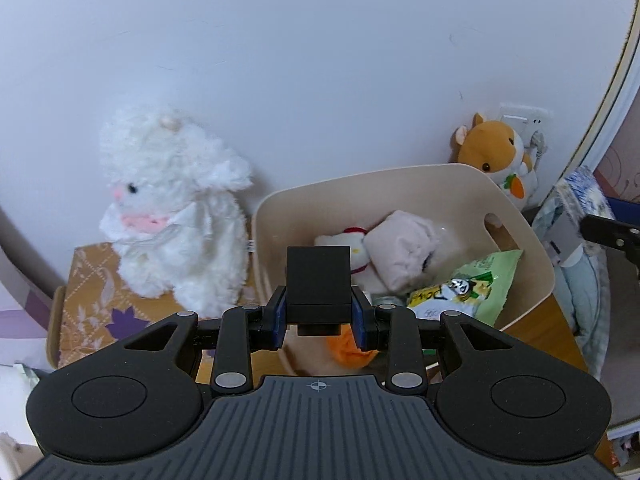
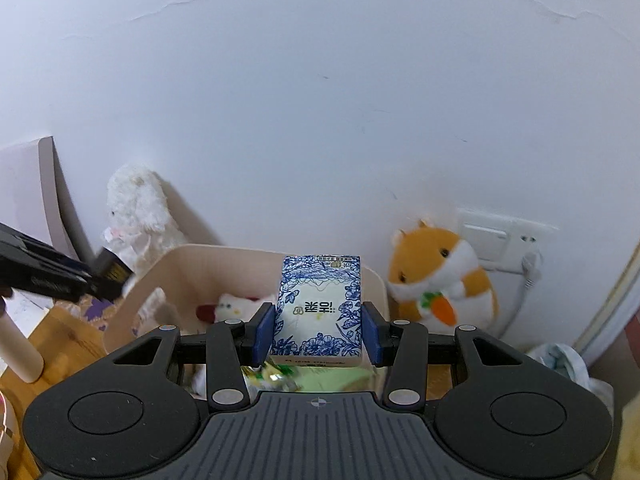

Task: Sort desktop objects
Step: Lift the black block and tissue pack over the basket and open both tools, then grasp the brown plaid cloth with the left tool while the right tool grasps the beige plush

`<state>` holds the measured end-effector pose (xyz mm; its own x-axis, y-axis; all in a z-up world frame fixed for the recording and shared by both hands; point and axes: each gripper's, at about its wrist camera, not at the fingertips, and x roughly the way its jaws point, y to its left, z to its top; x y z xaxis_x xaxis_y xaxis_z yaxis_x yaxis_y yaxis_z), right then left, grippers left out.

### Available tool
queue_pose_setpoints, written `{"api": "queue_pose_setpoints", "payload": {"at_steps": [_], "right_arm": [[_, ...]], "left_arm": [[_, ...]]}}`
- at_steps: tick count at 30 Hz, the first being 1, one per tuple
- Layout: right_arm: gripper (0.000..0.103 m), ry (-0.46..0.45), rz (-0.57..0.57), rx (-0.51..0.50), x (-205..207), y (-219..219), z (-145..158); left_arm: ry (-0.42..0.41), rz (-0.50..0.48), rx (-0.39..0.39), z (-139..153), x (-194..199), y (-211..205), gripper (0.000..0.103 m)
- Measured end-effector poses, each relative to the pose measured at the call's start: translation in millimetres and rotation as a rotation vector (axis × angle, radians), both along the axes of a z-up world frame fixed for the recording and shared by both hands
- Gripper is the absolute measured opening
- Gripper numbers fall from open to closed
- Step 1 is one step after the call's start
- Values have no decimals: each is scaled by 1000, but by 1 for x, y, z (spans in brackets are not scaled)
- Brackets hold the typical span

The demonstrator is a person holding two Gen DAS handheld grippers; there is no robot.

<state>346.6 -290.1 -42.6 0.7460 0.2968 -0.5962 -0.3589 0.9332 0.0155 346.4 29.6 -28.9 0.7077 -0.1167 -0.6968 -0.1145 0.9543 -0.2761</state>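
we've got both claws loaded above the cream plastic bin with a handle cutout (image 1: 532,264) on the wooden desk (image 1: 560,320). left claw (image 1: 319,316) is clenched on a small matte black rectangular box (image 1: 318,280), right claw (image 2: 318,334) is clenched on a blue-and-white floral tissue pack (image 2: 318,308), each pinched side to side between blue pads. the bin already holds a green snack bag (image 1: 476,292), a pale pink cloth bundle (image 1: 400,252) and a small white plush (image 1: 340,240). risks as we judge them: the soft tissue pack could squash and slip if the pinch loosens; the two claws are close over one bin, so they could collide; a release off-centre could bounce off the rim or knock the fluffy white lamb plush (image 1: 176,208) or the orange hamster plush (image 2: 444,276) beside it.
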Motion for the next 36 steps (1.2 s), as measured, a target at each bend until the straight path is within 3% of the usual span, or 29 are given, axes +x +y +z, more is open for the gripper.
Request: {"api": "queue_pose_setpoints", "payload": {"at_steps": [11, 19, 21, 23, 26, 33, 36], "right_arm": [[43, 66, 4, 5, 35, 35, -29], [44, 115, 43, -66, 45, 56, -48], [53, 117, 45, -75, 45, 58, -50], [55, 112, 54, -83, 43, 57, -51], [66, 110, 65, -93, 40, 54, -50], [102, 58, 57, -68, 21, 36, -41], [103, 46, 55, -51, 11, 26, -37]], "left_arm": [[60, -44, 16, -19, 31, -36, 32], [113, -57, 25, -38, 39, -49, 32], [98, -43, 25, -37, 38, -50, 33], [91, -37, 21, -35, 36, -49, 47], [84, -15, 19, -32, 33, -46, 59], [85, -1, 20, -30, 15, -37, 68], [74, -32, 34, -31, 3, -33, 73]]}}
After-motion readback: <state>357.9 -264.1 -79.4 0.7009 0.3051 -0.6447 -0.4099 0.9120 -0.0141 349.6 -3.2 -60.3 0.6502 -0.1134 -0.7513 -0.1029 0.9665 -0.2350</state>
